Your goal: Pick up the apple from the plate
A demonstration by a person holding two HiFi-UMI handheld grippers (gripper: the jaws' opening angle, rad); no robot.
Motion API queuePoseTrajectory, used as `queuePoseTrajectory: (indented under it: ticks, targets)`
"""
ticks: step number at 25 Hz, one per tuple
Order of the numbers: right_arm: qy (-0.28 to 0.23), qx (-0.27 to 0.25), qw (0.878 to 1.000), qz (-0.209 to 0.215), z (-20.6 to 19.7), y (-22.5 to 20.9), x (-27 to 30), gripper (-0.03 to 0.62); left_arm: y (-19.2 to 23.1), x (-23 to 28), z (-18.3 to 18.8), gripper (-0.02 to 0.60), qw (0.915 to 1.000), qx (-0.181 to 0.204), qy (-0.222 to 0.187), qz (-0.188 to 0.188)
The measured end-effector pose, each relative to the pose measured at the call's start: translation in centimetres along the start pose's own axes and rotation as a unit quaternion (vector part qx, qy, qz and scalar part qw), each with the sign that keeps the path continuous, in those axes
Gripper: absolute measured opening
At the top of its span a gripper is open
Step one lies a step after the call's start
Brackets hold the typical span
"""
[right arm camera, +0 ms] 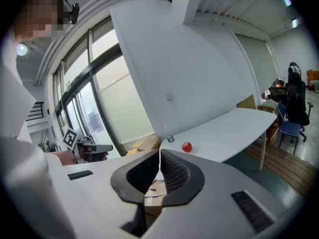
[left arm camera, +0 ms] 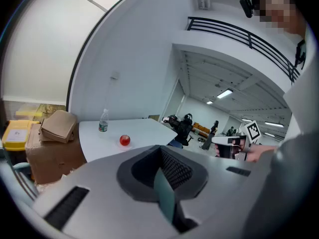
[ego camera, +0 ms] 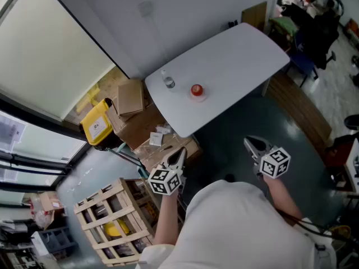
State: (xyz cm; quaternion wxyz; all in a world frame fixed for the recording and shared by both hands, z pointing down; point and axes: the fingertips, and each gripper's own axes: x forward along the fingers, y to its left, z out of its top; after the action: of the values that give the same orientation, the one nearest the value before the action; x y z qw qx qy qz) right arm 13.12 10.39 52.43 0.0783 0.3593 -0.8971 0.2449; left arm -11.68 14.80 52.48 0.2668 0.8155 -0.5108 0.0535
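White rounded table [ego camera: 241,49] stands in a big open room, with brown cardboard boxes [ego camera: 130,97] by its near end. Task looks not yet started. The small round red apple [ego camera: 196,89] sits on a small white plate [ego camera: 198,99] toward the table's near end, with a clear plastic water bottle [ego camera: 169,82] near it. The person stands well apart from the table. Left gripper [ego camera: 178,157] has its jaws together with nothing between them. Right gripper [ego camera: 252,144] has its jaws meeting at the tips, also empty. Both aim roughly at the table, far from the apple. All steps are left: approach, open a claw, close on the apple, lift it off the plate. The apple looks whole, smooth and glossy. It is probably firm and may roll if nudged.
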Motion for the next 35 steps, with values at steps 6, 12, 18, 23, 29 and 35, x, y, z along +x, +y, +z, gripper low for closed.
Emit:
queuePoseTrajectory:
  ticks: [6,12,18,23,29,35]
  targets:
    - [0.001,-0.007,1.0,-0.001,0.4,0.2,0.3,0.037,0.1,0.2,0.2,0.002,1.0,0.001,0.001,-0.005]
    - [0.003,-0.01,1.0,-0.002,0.3,0.7,0.3,0.037,0.1,0.3,0.0,0.002,0.9999,0.001,0.003,-0.012]
    - [0.002,-0.002,1.0,0.003,-0.1,1.3,0.5,0.037,0.5,0.1,-0.4,0.002,0.9999,-0.005,0.009,-0.014]
    - [0.002,0.007,1.0,-0.005,-0.6,1.9,0.5,0.037,1.2,-0.3,-0.9,0.002,0.9997,-0.009,0.013,-0.018]
    - [0.002,0.019,1.0,-0.015,-1.7,2.9,0.9,0.037,1.9,-1.0,-1.4,0.002,0.9993,-0.011,0.016,-0.033]
    - [0.006,0.019,0.999,-0.03,-2.3,4.1,1.3,0.038,3.2,-2.1,-2.1,0.002,0.9987,-0.009,0.021,-0.046]
